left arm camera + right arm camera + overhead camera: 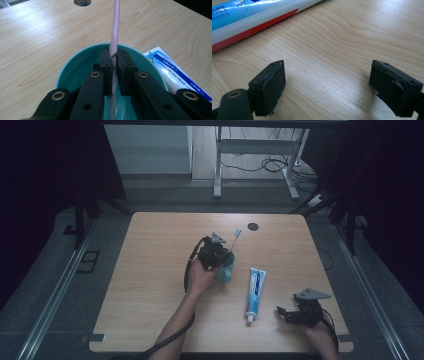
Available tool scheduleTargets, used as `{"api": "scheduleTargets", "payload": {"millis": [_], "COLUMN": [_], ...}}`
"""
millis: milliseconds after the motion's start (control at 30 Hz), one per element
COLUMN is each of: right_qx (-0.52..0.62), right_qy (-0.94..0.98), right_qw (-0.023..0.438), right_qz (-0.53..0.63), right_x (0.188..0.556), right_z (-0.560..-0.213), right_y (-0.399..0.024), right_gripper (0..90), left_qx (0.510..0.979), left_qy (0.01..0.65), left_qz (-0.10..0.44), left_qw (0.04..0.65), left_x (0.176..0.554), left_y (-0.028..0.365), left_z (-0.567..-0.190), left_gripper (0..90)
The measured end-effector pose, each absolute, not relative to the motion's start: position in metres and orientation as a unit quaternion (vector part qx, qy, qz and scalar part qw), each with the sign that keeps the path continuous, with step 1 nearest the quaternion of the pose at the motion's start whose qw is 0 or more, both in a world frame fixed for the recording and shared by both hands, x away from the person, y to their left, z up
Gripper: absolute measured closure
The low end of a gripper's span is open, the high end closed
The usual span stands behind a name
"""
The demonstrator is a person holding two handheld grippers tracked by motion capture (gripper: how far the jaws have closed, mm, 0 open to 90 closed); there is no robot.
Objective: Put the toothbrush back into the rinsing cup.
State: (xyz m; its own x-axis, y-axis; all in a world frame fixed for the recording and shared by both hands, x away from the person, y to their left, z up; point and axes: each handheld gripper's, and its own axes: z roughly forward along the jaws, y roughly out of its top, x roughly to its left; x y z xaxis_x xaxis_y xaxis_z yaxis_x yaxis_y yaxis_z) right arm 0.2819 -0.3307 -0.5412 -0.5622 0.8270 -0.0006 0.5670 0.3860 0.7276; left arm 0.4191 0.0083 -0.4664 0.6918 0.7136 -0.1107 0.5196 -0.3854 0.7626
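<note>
Left gripper [115,65] clamped on the thin pink plastic toothbrush [114,30], handle pinched between both pads, lower end dipping into the round teal cup [75,67], head sticking up past the rim. Right gripper [327,85] wide apart, nothing between, low over bare wood just beside the white, blue and red toothpaste tube [255,292]. Light wooden table [150,270] mostly free around the cup; right gripper near the front right corner. Small dark hole [253,226] near the far edge. Grey floor and a desk frame [255,150] beyond.
</note>
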Motion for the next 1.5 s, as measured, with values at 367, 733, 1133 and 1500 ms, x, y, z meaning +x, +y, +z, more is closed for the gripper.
{"api": "scheduleTargets", "payload": {"millis": [367,733,1133,1500], "right_qx": [0.43,0.43,0.43,0.43], "right_qy": [0.811,0.812,0.812,0.811], "right_qw": [0.185,0.185,0.186,0.185], "right_qz": [0.35,0.35,0.35,0.35], "right_x": [0.282,0.282,0.282,0.282], "right_z": [-0.541,-0.541,-0.541,-0.541], "right_y": [-0.331,-0.331,-0.331,-0.331], "right_gripper": [13.3,13.3,13.3,13.3], "left_qx": [0.828,0.827,0.823,0.817], "left_qy": [0.383,0.387,0.378,0.365], "left_qz": [0.107,0.1,0.115,0.121], "left_qw": [0.395,0.395,0.409,0.431], "left_x": [0.421,0.421,0.415,0.405], "left_y": [0.011,0.013,0.018,0.02], "left_z": [-0.471,-0.47,-0.456,-0.44], "left_gripper": [82.7,77.4,61.5,41.9]}}
